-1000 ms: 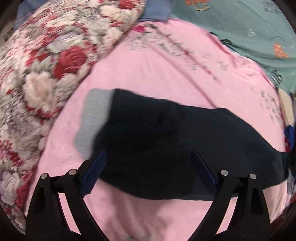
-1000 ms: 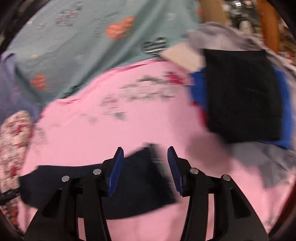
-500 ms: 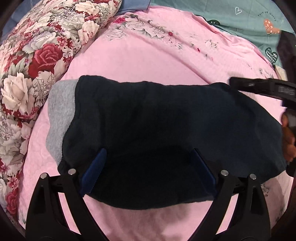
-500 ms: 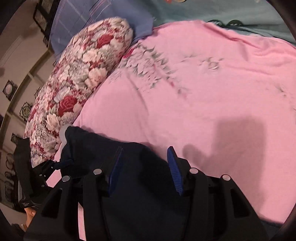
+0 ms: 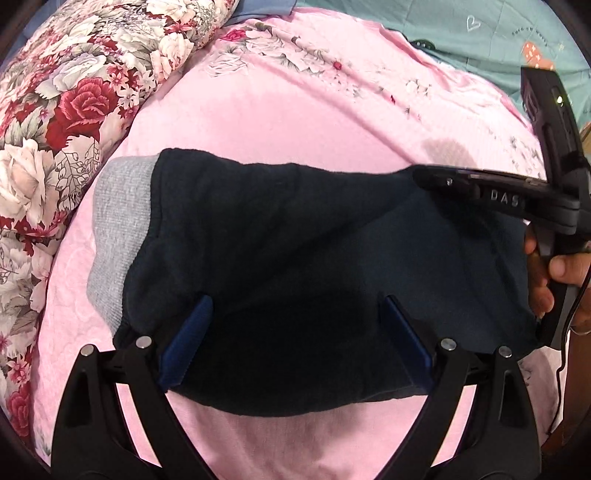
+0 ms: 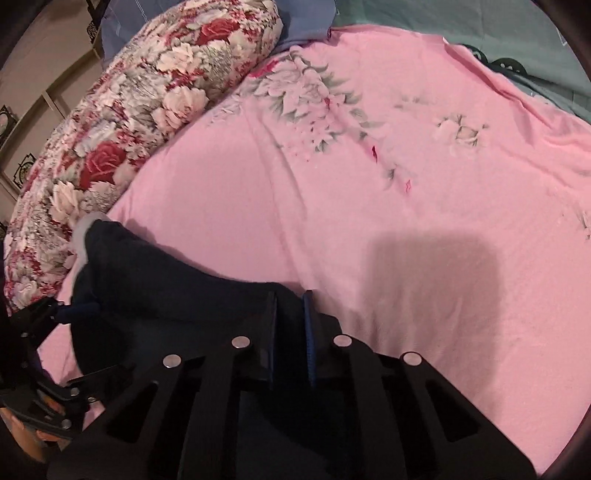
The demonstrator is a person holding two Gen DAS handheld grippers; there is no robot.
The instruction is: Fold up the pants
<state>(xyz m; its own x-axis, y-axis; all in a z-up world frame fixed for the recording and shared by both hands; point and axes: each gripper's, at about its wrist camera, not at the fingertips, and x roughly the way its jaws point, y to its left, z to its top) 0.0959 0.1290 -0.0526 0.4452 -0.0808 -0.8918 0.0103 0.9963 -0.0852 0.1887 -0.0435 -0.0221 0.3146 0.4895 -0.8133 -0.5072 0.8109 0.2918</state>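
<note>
Dark navy pants (image 5: 295,229) with a grey waistband (image 5: 118,229) lie folded on the pink sheet (image 5: 295,110). My left gripper (image 5: 295,343) stands open over their near edge, with the cloth spread under and between its blue pads. A hand (image 5: 561,266) holds my right gripper (image 5: 421,173) at the pants' far right edge. In the right wrist view the right gripper (image 6: 290,306) has its jaws closing, almost together, with a fold of the pants (image 6: 166,280) pinched between the pads. The left gripper (image 6: 74,310) shows at that view's left edge.
A rolled floral quilt (image 5: 55,129) runs along the left side of the pink sheet. A teal printed sheet (image 5: 461,29) lies at the far right, and a blue pillow (image 6: 122,22) behind the quilt. Bare pink sheet stretches beyond the pants.
The right gripper swung from the clothes pile to the pants' far edge and its jaws narrowed onto the cloth. The left gripper sank a little closer to the pants.
</note>
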